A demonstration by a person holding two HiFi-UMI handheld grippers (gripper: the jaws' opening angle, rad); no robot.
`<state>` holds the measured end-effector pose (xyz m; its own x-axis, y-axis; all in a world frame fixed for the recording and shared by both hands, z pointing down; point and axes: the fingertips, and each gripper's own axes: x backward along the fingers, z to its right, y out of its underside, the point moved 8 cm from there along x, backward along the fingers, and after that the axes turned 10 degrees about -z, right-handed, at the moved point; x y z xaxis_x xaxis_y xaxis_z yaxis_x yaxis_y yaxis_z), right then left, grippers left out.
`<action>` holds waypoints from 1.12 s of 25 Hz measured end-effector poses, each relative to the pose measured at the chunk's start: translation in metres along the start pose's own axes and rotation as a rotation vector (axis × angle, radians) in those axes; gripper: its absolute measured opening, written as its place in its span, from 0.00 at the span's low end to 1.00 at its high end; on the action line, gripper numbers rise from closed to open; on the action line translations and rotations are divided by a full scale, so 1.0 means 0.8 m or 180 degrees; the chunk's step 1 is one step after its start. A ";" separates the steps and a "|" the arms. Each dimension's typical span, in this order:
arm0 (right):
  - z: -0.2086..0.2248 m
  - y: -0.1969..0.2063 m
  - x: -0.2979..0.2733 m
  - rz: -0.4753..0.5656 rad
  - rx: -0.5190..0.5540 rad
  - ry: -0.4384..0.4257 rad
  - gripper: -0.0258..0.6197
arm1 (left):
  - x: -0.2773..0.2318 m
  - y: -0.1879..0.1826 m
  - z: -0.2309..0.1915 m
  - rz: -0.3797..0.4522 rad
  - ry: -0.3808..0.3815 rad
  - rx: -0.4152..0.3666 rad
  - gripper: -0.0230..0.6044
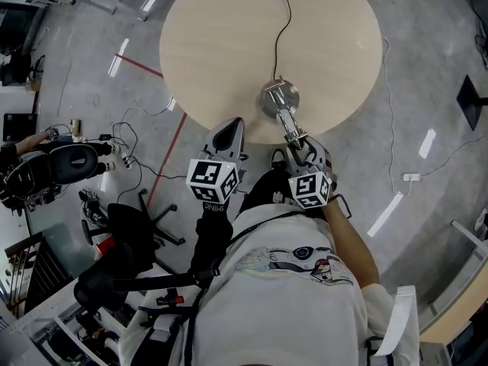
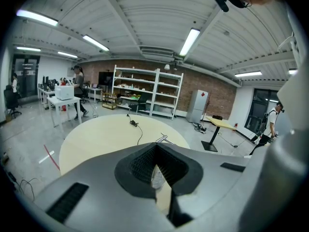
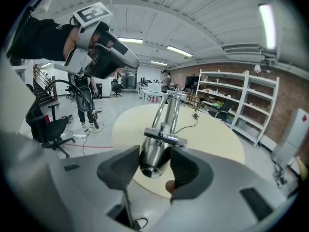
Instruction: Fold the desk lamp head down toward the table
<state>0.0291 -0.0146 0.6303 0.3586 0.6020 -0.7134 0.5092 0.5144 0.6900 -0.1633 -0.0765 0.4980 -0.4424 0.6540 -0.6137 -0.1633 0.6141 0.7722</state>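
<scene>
A chrome desk lamp stands near the front edge of the round beige table (image 1: 229, 44), its base (image 1: 278, 97) on the tabletop and its twin-rod arm (image 1: 290, 124) reaching toward me. In the right gripper view the cone-shaped lamp head (image 3: 153, 153) sits between the two dark pads, which touch it on both sides; my right gripper (image 3: 153, 167) is shut on it. The same gripper (image 1: 305, 152) shows in the head view at the arm's near end. My left gripper (image 1: 229, 134) hovers beside the table edge, apart from the lamp (image 2: 162, 139), its jaws closed with nothing between them.
A black cord (image 1: 282, 29) runs from the lamp base across the table to a plug at the far edge. Left of me on the floor are an office chair (image 1: 53, 166), loose cables and a red tape line (image 1: 171, 155). Shelves (image 2: 145, 91) stand at the room's back.
</scene>
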 end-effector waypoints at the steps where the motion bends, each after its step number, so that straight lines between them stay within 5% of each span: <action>1: 0.001 0.002 -0.003 -0.0010 -0.0017 -0.0006 0.36 | -0.001 0.001 0.001 -0.0001 0.0002 -0.0001 0.03; 6: 0.006 0.007 -0.009 -0.0055 -0.0061 -0.0054 0.36 | -0.003 0.002 0.002 -0.0008 -0.0001 -0.0004 0.03; 14: 0.029 0.026 0.021 -0.0047 0.0023 -0.0538 0.35 | -0.006 -0.012 -0.007 0.0173 -0.0015 0.0023 0.03; 21: 0.117 -0.036 0.091 0.0487 -0.0438 0.0141 0.21 | -0.002 -0.051 -0.014 0.0493 -0.0044 0.0024 0.03; 28: 0.169 -0.126 0.123 0.1128 -0.0418 0.0470 0.15 | -0.001 -0.094 -0.010 0.0830 -0.0077 -0.0069 0.03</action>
<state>0.1191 -0.0900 0.4740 0.3729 0.8324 -0.4100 0.2665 0.3272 0.9066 -0.1581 -0.1264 0.4418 -0.4507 0.7995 -0.3971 -0.0656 0.4140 0.9079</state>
